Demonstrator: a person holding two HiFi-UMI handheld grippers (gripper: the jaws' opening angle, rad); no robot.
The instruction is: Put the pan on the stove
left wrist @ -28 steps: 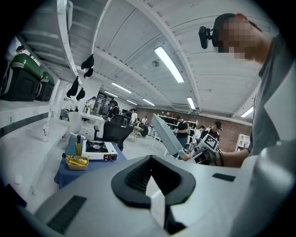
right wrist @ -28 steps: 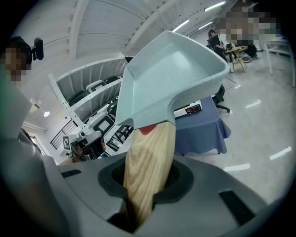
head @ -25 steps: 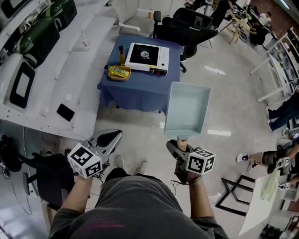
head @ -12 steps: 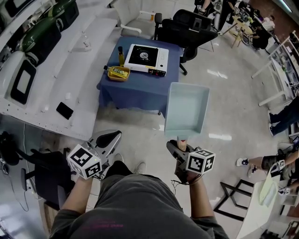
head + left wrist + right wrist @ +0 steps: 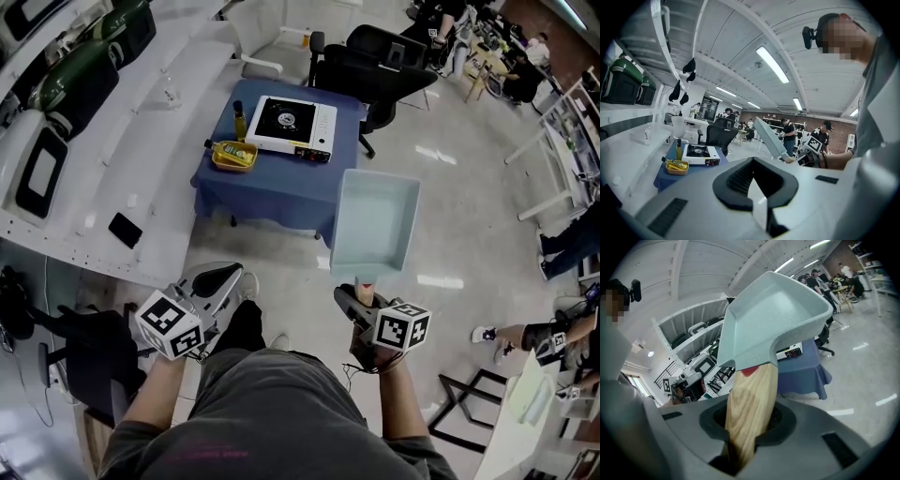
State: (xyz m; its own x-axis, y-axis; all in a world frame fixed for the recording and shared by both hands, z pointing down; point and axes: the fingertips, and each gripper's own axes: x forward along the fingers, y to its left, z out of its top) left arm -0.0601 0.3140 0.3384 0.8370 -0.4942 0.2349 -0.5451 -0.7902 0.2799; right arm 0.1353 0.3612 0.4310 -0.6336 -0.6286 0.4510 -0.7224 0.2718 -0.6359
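Two grippers, one pan, one stove.

Item: left gripper (image 5: 222, 278), jaws closed together on nothing, idle.

Item: blue-draped counter (image 5: 272, 183), well ahead of my left jaws, bearing a yellow tray (image 5: 232, 156) and the stove (image 5: 289, 120), its burner bare.

Item: pan (image 5: 375, 220), pale grey-green and square, carried in the air straight out from my right jaws, well short of the counter.

Item: right gripper (image 5: 356, 294), jaws clenched on the pan's wooden handle (image 5: 750, 404).

Progress, as I judge it: pickup done; the carry to the counter and setting down on the burner remain.

Writing: none legible; only square black-and-white markers on both gripper cubes.
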